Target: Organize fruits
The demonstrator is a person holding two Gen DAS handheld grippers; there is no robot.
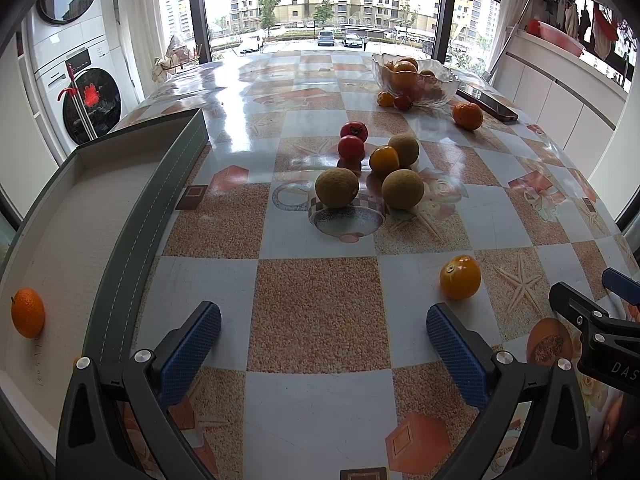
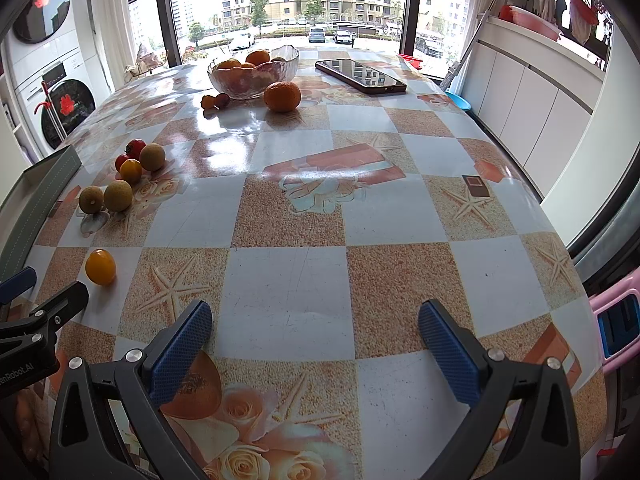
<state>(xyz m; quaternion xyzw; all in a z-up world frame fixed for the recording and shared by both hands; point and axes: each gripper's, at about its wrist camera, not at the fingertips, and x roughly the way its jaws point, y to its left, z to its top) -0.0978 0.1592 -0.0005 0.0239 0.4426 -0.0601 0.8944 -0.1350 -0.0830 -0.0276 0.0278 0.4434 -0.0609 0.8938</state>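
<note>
Resting in tray [image 1: 120, 248]: one orange [image 1: 27, 312]

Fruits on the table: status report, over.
Left gripper open, right gripper open, both empty. One orange in the tray; yellow fruit nearest. Nothing in the way.

Left gripper [image 1: 323, 322]: fingers spread wide, holding nothing, low and level.
Right gripper [image 2: 315, 318]: fingers spread wide, holding nothing, alongside.
</note>
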